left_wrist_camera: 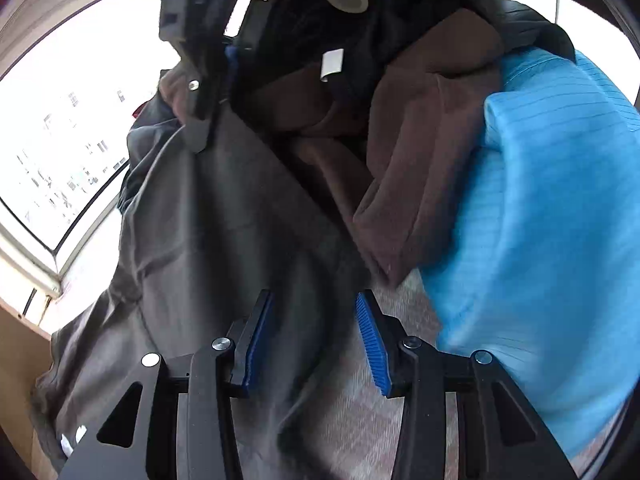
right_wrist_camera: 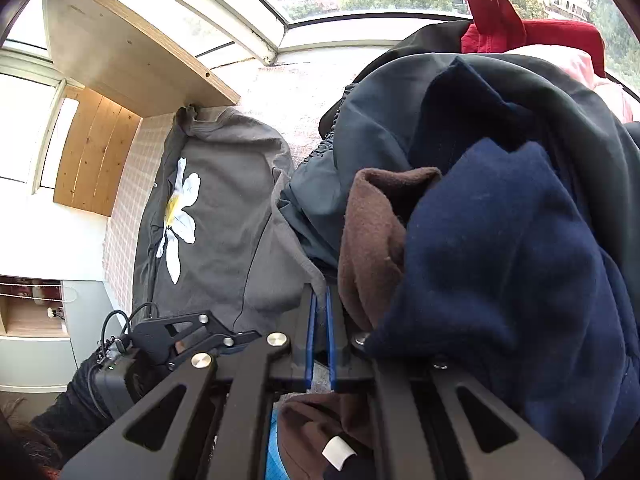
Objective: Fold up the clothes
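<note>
A grey T-shirt (right_wrist_camera: 232, 216) with a white daisy print lies spread on the checked surface. My right gripper (right_wrist_camera: 320, 320) is shut on its near hem, pads almost together with the fabric between them. In the left wrist view the same grey T-shirt (left_wrist_camera: 208, 220) hangs and creases in front of my left gripper (left_wrist_camera: 316, 332). The left gripper is open, its blue pads wide apart, with cloth behind them but nothing pinched. The right gripper (left_wrist_camera: 200, 132) shows at the top of that view, touching the grey cloth.
A pile of clothes sits to the right: a navy garment (right_wrist_camera: 500, 260), a brown fleece (right_wrist_camera: 372, 232), a dark jacket (right_wrist_camera: 380, 120) and a red item (right_wrist_camera: 532, 36). A light blue sleeve (left_wrist_camera: 540, 220) fills the right of the left wrist view. A wooden shelf (right_wrist_camera: 132, 60) and windows stand behind.
</note>
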Demonstrator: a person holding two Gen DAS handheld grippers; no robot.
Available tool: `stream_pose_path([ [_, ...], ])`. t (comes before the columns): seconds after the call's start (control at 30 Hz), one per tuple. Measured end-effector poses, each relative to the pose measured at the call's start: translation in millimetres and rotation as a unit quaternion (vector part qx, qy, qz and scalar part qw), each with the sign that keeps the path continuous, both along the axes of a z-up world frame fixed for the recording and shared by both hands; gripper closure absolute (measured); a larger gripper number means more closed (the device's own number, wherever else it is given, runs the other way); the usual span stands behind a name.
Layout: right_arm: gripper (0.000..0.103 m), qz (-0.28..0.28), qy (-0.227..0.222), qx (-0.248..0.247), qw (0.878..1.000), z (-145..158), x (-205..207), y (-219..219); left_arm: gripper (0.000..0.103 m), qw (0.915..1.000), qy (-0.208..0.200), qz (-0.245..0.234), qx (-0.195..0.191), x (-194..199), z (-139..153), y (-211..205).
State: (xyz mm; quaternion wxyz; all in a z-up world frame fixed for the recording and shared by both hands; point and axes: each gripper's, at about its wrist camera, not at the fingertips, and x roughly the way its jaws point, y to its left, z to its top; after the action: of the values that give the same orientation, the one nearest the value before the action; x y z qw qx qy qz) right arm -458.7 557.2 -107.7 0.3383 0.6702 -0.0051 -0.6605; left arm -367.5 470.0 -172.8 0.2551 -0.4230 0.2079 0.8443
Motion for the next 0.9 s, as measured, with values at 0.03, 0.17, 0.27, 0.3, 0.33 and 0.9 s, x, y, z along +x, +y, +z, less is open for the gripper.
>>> stream_pose_path([
  [0.03,0.098,0.002,0.0,0.001,1.0,-0.5,-0.1,-0.3,0.061,0.9999,0.004,-0.001,-0.014,-5.5,-6.7,7.5],
  [0.17,0.098,0.015,-0.002,0.012,1.0,-6.4,-0.7,-3.9,0.056,0.998,-0.006,-0.014,-0.062,-24.1,-37.1,27.7],
  [0.27,0.098,0.023,-0.004,0.016,1.0,-11.4,-0.4,-6.5,0.054,0.9994,-0.023,-0.003,-0.027,-34.0,-46.2,22.5],
  [0.3,0.098,0.023,-0.005,0.016,1.0,-12.3,-1.2,-6.2,0.058,0.9994,-0.034,0.004,-0.01,-37.2,-48.3,18.9],
  [0.33,0.098,0.022,-0.006,0.015,1.0,-13.0,-2.0,-5.8,0.075,0.9993,-0.037,0.009,-0.004,-37.4,-49.7,16.4],
  [0.9,0.098,0.069,0.005,-0.047,0.996,29.2,0.1,-107.0,0.095,0.9032,-0.04,0.23,0.36,28.1,-5.9,-179.2],
])
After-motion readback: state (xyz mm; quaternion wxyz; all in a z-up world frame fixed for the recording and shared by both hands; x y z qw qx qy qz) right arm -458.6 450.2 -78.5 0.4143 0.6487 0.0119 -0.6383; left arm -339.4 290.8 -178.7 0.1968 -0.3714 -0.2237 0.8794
